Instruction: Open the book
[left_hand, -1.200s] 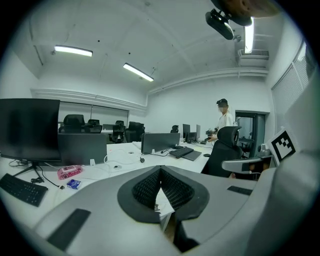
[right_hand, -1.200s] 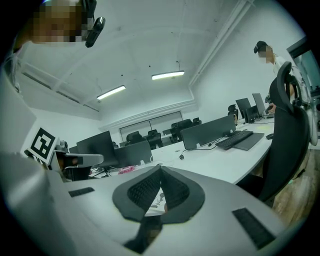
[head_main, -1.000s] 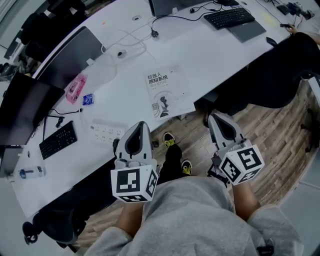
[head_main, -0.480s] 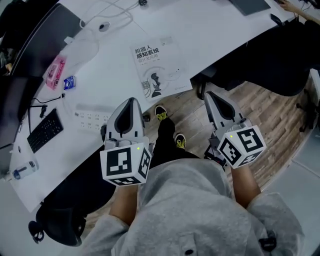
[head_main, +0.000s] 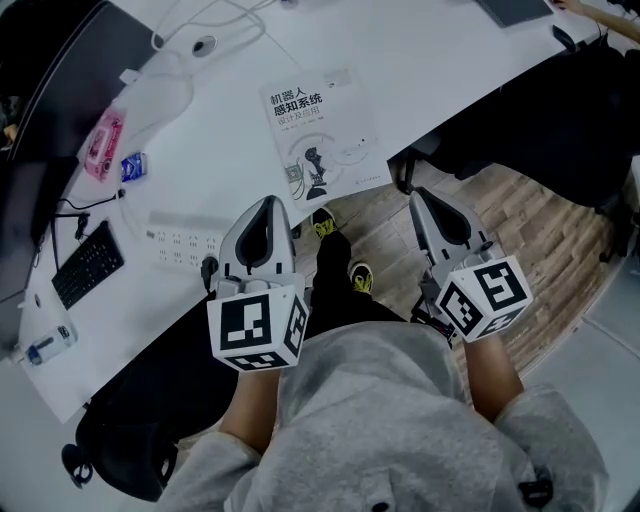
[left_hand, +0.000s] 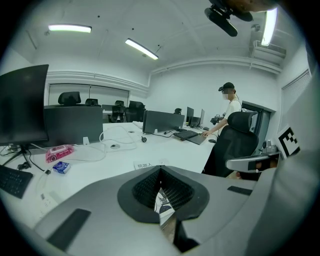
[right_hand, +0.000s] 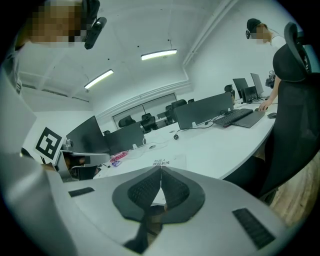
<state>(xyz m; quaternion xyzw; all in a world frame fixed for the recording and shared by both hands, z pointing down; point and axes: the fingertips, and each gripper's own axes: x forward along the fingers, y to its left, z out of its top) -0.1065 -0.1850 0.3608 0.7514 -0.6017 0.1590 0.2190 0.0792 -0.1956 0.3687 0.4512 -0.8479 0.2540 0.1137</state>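
A closed white book with dark print on its cover lies flat near the front edge of the white desk. My left gripper hovers at the desk edge just left of the book's near corner, its jaws closed tip to tip and empty. My right gripper hangs over the floor just right of the book, off the desk, also shut and empty. In the left gripper view the book lies straight beyond the left gripper. The right gripper view shows the book just past the right gripper.
Left of the book are a white power strip, a black keyboard, a pink packet, a small blue packet and loose cables. A black chair stands at the right. Another person stands at the far desk.
Both grippers have sunk a little and stay shut. The head view has shifted, so the desk and book sit higher in the frame. The book has not moved on the desk.
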